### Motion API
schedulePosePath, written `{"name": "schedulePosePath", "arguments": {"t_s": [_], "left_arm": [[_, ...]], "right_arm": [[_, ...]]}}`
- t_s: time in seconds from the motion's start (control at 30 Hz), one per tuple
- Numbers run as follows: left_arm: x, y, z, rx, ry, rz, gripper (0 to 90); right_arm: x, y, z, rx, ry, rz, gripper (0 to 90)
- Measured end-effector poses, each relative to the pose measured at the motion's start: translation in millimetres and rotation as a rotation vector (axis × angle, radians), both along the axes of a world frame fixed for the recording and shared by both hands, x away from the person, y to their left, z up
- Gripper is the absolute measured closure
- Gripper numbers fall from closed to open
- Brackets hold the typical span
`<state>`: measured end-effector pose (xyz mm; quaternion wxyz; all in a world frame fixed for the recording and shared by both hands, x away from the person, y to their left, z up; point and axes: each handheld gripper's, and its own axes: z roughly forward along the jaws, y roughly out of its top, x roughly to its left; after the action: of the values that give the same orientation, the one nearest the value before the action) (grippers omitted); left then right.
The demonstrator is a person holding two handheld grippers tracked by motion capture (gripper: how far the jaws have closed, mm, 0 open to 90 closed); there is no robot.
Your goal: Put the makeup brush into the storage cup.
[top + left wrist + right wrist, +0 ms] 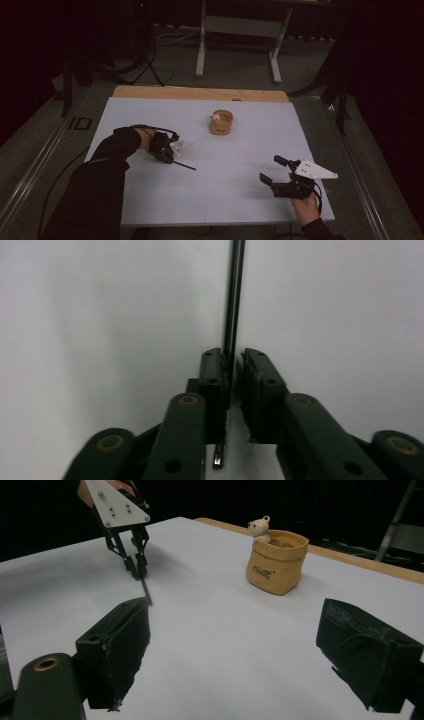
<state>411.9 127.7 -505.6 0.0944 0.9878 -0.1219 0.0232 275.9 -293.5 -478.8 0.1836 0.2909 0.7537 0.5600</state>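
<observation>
Bench [220,200]: white working surface with a wooden strip along the far edge, standing on a grey floor [380,165] in a dark room.

Tan pot [221,122]: a soft, bag-shaped container with a small bear figure [259,527] at its rim. It stands upright on the far middle of the bench, well apart from both grippers.

Right gripper [277,170]: held low over the near right part of the bench, pointing toward the middle. Its fingers [117,645] stand wide apart with nothing between them; bare bench surface lies in the gap.

Left gripper [172,156]: over the left part of the bench, tilted down toward the surface. Its fingers [212,375] are drawn almost together, with the thin black rod [184,165] running lengthwise between them. The rod lies against one pad; a narrow gap remains beside the other.

Thin black rod: on the left-middle of the bench, one end in the left gripper, the other reaching out toward the centre, low against the surface.
</observation>
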Motion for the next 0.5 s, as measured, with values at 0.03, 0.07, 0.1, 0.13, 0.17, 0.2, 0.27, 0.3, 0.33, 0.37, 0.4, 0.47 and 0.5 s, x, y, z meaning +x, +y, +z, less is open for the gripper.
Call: {"name": "schedulePosePath", "arguments": {"t_s": [0.03,0.07,0.1,0.13,0.17,0.2,0.27,0.3,0.33,0.37,0.4,0.47,0.5], "left_arm": [[-0.2,-0.4,0.0,0.006,0.009,0.003,80.5],[-1.0,-1.2,0.2,0.012,0.001,-0.005,83.5],[-1.7,-1.5,0.5,0.014,-0.006,-0.007,84.0],[-2.2,-1.3,0.8,0.014,0.000,0.013,84.6],[-1.6,-1.6,1.3,0.015,0.013,0.034,84.7],[-1.2,-1.6,1.9,0.015,0.026,0.051,84.7],[-0.8,-2.0,3.7,0.017,0.035,0.092,84.7],[0.2,-2.6,5.7,0.017,0.038,0.125,84.7],[1.0,-3.0,7.9,0.009,0.044,0.157,84.7],[2.0,-3.8,10.5,0.010,0.044,0.196,84.7],[2.3,-4.3,12.8,0.008,0.035,0.224,84.7],[1.4,-4.2,14.5,0.007,0.031,0.224,85.0],[-0.6,-4.3,19.3,-0.023,0.024,0.231,85.0]], "right_arm": [[0.0,0.0,0.0,0.000,0.001,0.000,13.9],[-0.1,0.1,0.1,0.000,0.000,-0.001,13.9],[-0.2,0.2,0.2,0.000,-0.001,-0.001,13.9],[-0.2,0.3,0.2,0.001,-0.003,0.000,13.9],[-0.1,0.4,0.1,0.000,-0.002,0.000,13.9],[-0.1,0.6,0.0,-0.001,-0.002,0.000,13.9],[-0.2,0.8,0.3,-0.003,-0.004,0.000,13.9],[-0.3,0.9,0.5,-0.003,-0.006,0.001,13.9],[-0.5,0.8,0.8,-0.003,-0.008,0.001,13.9],[-0.8,0.7,1.1,-0.002,-0.009,0.000,13.9],[-0.8,0.5,1.2,-0.001,-0.010,-0.001,13.9],[-0.5,0.4,1.0,-0.001,-0.010,-0.001,13.9],[-0.2,0.3,0.8,-0.002,-0.011,-0.001,13.9]]}}
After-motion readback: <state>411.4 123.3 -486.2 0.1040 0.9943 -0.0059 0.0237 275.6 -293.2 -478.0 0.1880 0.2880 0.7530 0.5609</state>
